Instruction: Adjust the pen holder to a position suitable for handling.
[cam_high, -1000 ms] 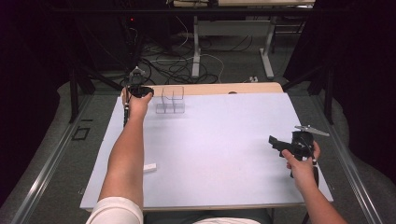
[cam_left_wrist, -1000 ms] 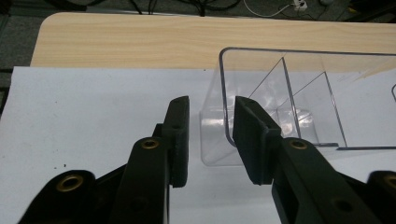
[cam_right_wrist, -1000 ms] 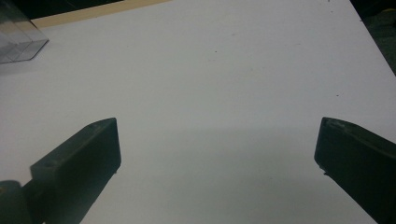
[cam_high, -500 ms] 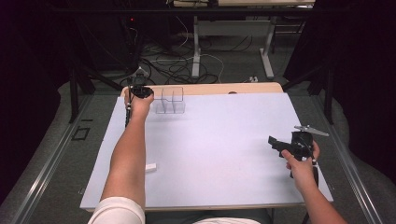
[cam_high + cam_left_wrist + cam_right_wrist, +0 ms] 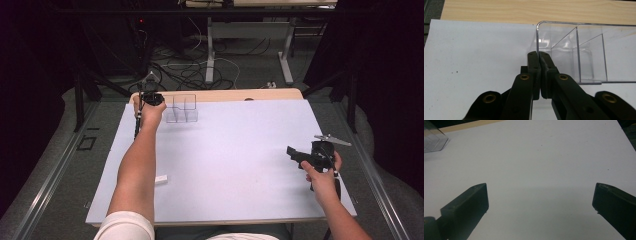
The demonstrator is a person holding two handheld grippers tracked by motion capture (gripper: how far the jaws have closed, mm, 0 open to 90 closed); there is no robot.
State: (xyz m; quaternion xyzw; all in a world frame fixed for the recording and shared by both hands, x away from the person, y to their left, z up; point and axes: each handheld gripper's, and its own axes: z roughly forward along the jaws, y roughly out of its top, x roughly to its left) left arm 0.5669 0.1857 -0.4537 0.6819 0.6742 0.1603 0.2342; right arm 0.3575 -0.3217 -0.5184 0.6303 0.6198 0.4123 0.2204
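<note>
I am pinching the near-left wall of the clear bin (image 5: 576, 53) with my left gripper (image 5: 539, 60) at the counter's (image 5: 240, 170) far-left corner, bin stretching rightward, while my right gripper (image 5: 540, 202) is idling spread wide.

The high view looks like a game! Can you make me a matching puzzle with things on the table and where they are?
Things:
1. clear box
2. small white block
3. right tool
4. left tool

Places or states:
A. open, above bare white sheet
B. far edge of the sheet
C. shut on the clear box's wall
D. near edge, beside the left forearm

Pairs: 1-B, 2-D, 3-A, 4-C
</note>
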